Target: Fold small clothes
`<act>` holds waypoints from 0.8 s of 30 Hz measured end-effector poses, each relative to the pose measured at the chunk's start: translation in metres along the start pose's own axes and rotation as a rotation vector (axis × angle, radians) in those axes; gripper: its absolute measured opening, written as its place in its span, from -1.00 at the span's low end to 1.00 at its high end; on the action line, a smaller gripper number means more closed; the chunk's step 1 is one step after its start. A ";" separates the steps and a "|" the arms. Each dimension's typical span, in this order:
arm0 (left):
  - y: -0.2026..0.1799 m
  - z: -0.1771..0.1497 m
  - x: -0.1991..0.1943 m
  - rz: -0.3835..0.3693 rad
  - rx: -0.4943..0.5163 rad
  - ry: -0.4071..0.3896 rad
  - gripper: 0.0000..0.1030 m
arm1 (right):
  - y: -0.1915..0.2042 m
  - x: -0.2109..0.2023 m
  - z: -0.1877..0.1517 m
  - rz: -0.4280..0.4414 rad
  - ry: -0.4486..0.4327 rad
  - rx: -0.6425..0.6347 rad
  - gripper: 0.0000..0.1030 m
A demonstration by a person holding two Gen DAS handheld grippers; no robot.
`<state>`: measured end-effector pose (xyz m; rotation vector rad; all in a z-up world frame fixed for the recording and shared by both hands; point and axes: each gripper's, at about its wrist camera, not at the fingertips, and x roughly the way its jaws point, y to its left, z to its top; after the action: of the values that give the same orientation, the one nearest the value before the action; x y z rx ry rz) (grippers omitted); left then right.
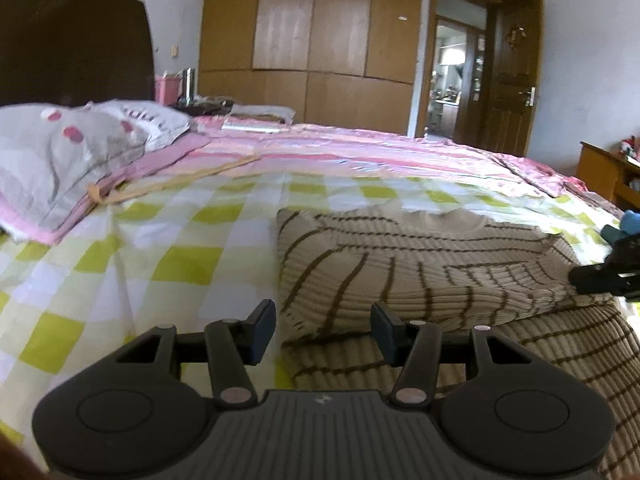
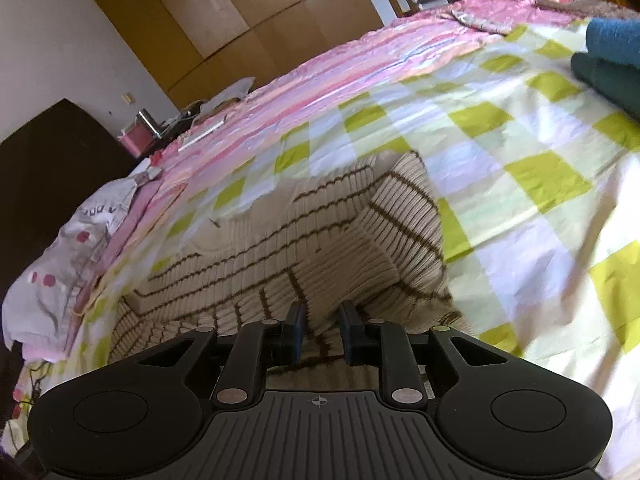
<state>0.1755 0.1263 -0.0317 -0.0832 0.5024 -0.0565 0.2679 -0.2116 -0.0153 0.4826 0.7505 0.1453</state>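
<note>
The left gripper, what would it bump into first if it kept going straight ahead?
Probably the striped sweater. The open left gripper points at its folded near-left edge, just ahead of the fingertips, though depth is hard to judge.

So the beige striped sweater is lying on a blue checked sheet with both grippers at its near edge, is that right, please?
Not quite: the sheet is green-and-white checked, as the right wrist view shows. The beige striped sweater does lie on it, with the left gripper and right gripper at its near edge.
</note>
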 end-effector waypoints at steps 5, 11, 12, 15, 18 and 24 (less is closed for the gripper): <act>-0.015 0.007 0.002 -0.003 0.020 -0.008 0.13 | 0.009 0.007 -0.004 -0.043 -0.004 -0.077 -0.59; -0.042 0.021 0.015 -0.032 0.060 0.010 0.14 | 0.003 0.005 -0.004 -0.044 -0.008 -0.082 -0.59; -0.047 0.021 0.021 -0.026 0.074 0.031 0.14 | 0.002 0.005 -0.004 -0.040 -0.003 -0.080 -0.59; -0.059 0.018 0.036 -0.002 0.112 0.096 0.14 | -0.001 0.003 -0.004 -0.038 0.005 -0.083 -0.60; -0.066 0.016 0.038 0.028 0.144 0.122 0.15 | -0.002 0.000 -0.005 -0.054 0.008 -0.116 -0.60; -0.070 0.022 0.034 0.050 0.141 0.166 0.15 | -0.001 -0.009 -0.009 -0.083 0.004 -0.176 -0.61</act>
<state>0.2132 0.0556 -0.0220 0.0727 0.6642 -0.0496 0.2554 -0.2113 -0.0159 0.2832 0.7526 0.1331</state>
